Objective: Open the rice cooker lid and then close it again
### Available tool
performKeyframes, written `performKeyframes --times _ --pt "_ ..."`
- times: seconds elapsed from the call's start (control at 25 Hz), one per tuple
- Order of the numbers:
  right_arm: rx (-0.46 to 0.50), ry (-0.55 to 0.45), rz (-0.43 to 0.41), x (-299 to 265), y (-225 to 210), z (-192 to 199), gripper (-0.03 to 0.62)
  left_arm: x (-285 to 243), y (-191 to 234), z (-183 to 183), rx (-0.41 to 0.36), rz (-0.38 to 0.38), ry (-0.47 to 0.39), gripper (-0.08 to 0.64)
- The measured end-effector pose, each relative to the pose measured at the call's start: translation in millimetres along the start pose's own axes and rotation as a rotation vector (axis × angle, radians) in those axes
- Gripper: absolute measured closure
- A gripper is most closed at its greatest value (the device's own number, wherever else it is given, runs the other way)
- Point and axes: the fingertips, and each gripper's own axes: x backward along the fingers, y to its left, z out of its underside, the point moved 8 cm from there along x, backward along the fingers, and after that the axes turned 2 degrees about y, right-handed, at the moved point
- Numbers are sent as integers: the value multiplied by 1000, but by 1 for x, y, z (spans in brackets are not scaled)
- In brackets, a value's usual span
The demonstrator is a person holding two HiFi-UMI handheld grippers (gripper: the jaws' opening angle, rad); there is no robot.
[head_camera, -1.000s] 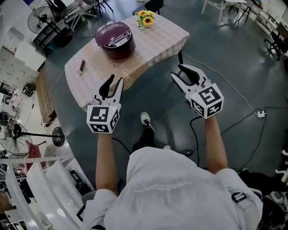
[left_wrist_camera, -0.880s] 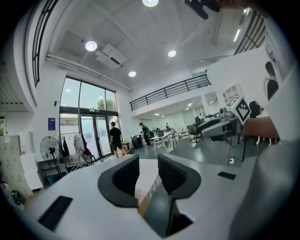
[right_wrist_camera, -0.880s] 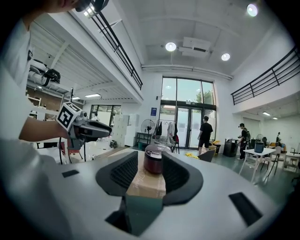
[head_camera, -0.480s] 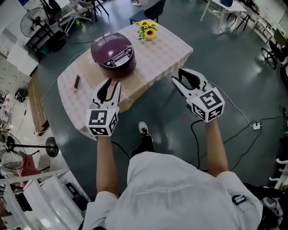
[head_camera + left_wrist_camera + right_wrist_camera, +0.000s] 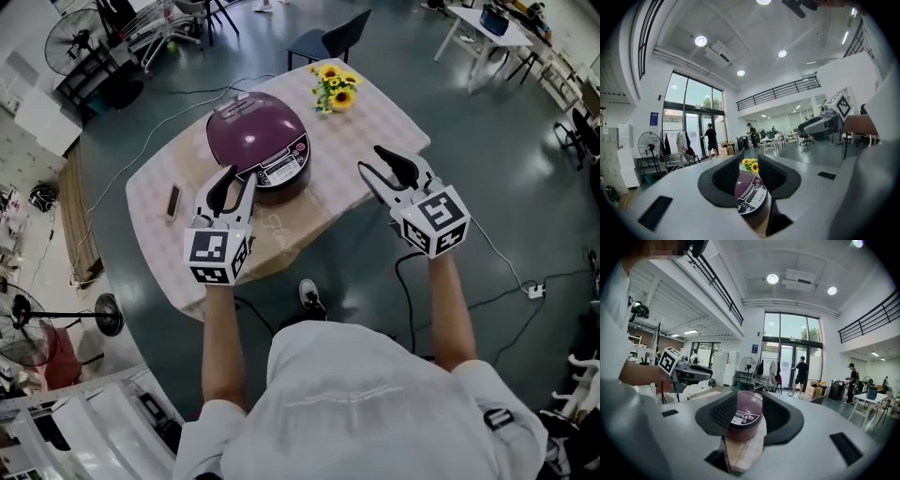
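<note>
A purple rice cooker (image 5: 257,142) with its lid down stands on a table (image 5: 370,122) covered with a checked cloth. Its control panel faces me. My left gripper (image 5: 236,174) hovers over the near table edge just short of the cooker, open and empty. Off to the right, my right gripper (image 5: 370,159) hangs at the table's near corner, open; its jaws have just been opening a little, with nothing between them. In the left gripper view the cooker (image 5: 751,194) shows beyond the open left gripper (image 5: 749,164). The right gripper view has the cooker (image 5: 745,420) framed beyond the open right gripper (image 5: 749,401).
A bunch of sunflowers (image 5: 334,87) stands at the table's far side. A small dark flat object (image 5: 173,200) lies at its left end. A chair (image 5: 328,42) stands beyond the table, a fan (image 5: 70,47) at far left, and cables (image 5: 497,281) run across the floor.
Both grippers have moved forward to the table, so the cooker now lies much closer to them. Neither gripper has taken hold of anything.
</note>
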Motion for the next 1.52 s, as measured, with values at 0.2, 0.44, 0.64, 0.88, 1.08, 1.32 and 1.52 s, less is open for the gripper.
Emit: performKeyframes --times 0.2,0.44,0.64,0.88,1.08,1.32,1.52 --pt "9 12 -23 -47 -12 -6 407 -29 33 8 -3 4 22 420" --pt "13 36 -55 -81 -26 -3 407 -53 54 16 16 -3 48 420" --pt "11 35 -92 -102 -40 -2 403 -66 58 21 33 -21 75 420" --pt "7 53 -206 -137 -58 9 400 -83 51 26 45 -56 127 420" --pt "-10 48 -319 -161 -70 12 399 -88 41 23 42 -90 195 420" --pt "-37 59 -413 -183 -76 31 399 -104 28 31 35 -85 265 420" --pt "-69 76 -453 -193 -74 45 399 -119 20 45 68 -39 296 420"
